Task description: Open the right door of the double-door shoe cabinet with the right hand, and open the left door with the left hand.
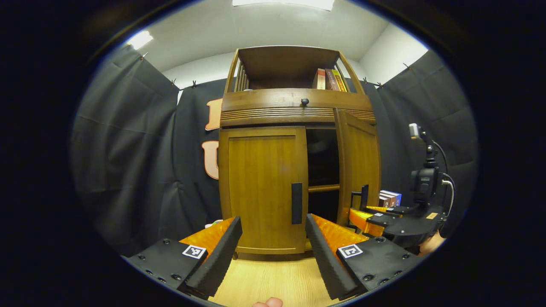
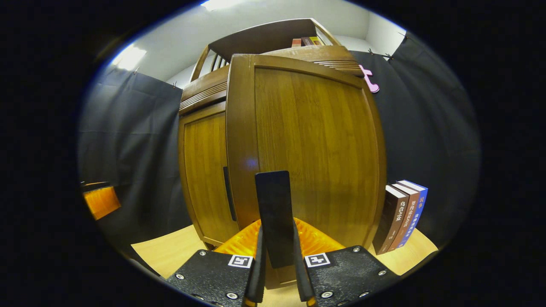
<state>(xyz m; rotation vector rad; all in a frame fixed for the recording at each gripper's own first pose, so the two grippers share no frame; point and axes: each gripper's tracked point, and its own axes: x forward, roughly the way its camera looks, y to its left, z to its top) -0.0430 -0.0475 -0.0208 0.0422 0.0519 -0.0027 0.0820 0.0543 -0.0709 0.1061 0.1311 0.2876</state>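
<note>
My right gripper (image 2: 277, 260) is clamped on the right handle (image 2: 276, 213), both fingers pressing its sides. The right door (image 2: 315, 153) stands swung out from the cabinet (image 1: 294, 111); in the left gripper view that door (image 1: 360, 170) is angled well off the front, with the dark interior and a shelf (image 1: 324, 187) showing behind it. So I judge the first half of the task mostly done: the right door is open a good way, though I haven't let go of it.

My left gripper (image 1: 273, 251) is spread wide and holds nothing. It hangs in front of the left door (image 1: 262, 187), which sits flush and closed, its left handle (image 1: 297, 203) untouched, above and between my fingers. The second half is all still to do.

The cabinet stands on the worktop (image 1: 273, 281), with books (image 2: 403, 213) just beside its right side.

What's left, as I read it: bring the left gripper up onto the left handle, close on it, and pull that door out on its hinge.
</note>
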